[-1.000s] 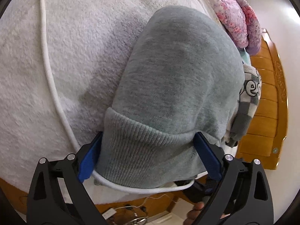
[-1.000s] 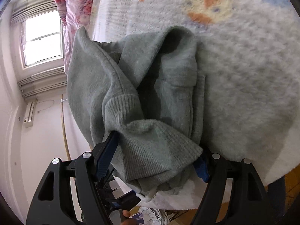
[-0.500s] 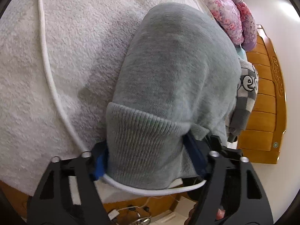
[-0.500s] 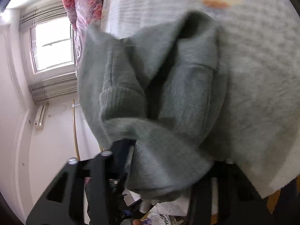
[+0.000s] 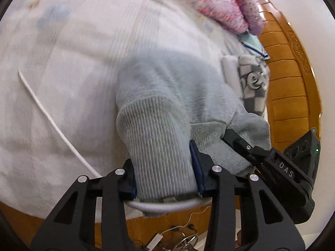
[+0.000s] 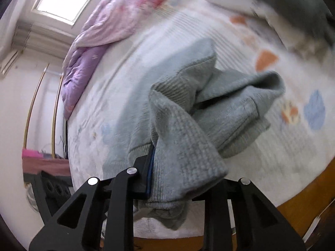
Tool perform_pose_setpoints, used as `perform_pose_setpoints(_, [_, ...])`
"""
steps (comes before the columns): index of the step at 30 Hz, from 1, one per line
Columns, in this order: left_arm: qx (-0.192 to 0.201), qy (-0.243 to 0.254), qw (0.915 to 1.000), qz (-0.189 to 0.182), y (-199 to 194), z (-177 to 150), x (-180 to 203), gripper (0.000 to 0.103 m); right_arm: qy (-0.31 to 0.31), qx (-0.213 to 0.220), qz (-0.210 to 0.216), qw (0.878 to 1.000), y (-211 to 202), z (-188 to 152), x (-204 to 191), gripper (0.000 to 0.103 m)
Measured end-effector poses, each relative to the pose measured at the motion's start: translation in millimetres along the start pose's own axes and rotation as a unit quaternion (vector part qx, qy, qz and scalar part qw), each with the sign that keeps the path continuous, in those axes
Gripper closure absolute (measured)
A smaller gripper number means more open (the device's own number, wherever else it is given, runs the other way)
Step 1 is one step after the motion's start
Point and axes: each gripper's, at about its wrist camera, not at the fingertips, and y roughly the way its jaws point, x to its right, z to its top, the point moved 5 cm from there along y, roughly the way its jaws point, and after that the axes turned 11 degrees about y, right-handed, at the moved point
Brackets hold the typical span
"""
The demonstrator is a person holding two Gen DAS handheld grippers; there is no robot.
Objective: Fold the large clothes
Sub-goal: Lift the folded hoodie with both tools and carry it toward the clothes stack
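Observation:
A grey sweatshirt (image 5: 171, 83) lies bunched on a white fleece bed cover (image 5: 73, 41). My left gripper (image 5: 165, 171) has its jaws closing on the ribbed hem (image 5: 155, 138), both blue pads pressed against the fabric, which is raised off the bed. In the right wrist view my right gripper (image 6: 184, 177) is closing too, pinching another ribbed edge (image 6: 180, 142) of the same sweatshirt (image 6: 234, 108); only its left pad shows, the right one is buried in cloth. The right gripper's black body (image 5: 278, 167) shows at the lower right of the left wrist view.
A pink and purple quilt (image 6: 108, 27) lies along the far side of the bed. A checked grey cloth (image 5: 253, 81) sits by the wooden headboard (image 5: 291, 96). A white cord (image 5: 54, 129) runs across the cover. The bed's wooden edge (image 6: 303, 190) is below; cables (image 5: 180, 236) lie on the floor.
Both grippers closed from wide open onto the sweatshirt's ribbed edges and rose, lifting the fabric off the bed. More of the bed cover and quilt now shows.

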Motion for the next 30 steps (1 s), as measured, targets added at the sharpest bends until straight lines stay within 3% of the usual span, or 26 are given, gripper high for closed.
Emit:
perform_pose_setpoints(9, [0.078, 0.071, 0.9944, 0.013, -57, 67, 65, 0.066, -0.065, 0.029, 0.046, 0.996, -50, 36, -66, 0.081])
perform_pose_setpoints(16, [0.174, 0.108, 0.9787, 0.012, -58, 149, 159, 0.066, -0.12, 0.067, 0.109, 0.984, -109, 137, -95, 0.081])
perform_pose_setpoints(19, [0.206, 0.121, 0.971, 0.013, -34, 187, 217, 0.066, -0.143, 0.074, 0.133, 0.978, -133, 199, -92, 0.081])
perform_pose_setpoints(24, [0.234, 0.116, 0.9654, -0.002, 12, 229, 302, 0.066, -0.162, 0.088, 0.151, 0.971, -176, 301, -72, 0.081])
perform_pose_setpoints(26, [0.241, 0.121, 0.9628, -0.006, 31, 237, 332, 0.066, -0.152, 0.09, 0.162, 0.971, -191, 337, -52, 0.081])
perform_pose_setpoints(30, [0.24, 0.152, 0.9587, 0.0, 82, 236, 381, 0.066, -0.134, 0.093, 0.161, 0.973, -205, 376, -2, 0.081])
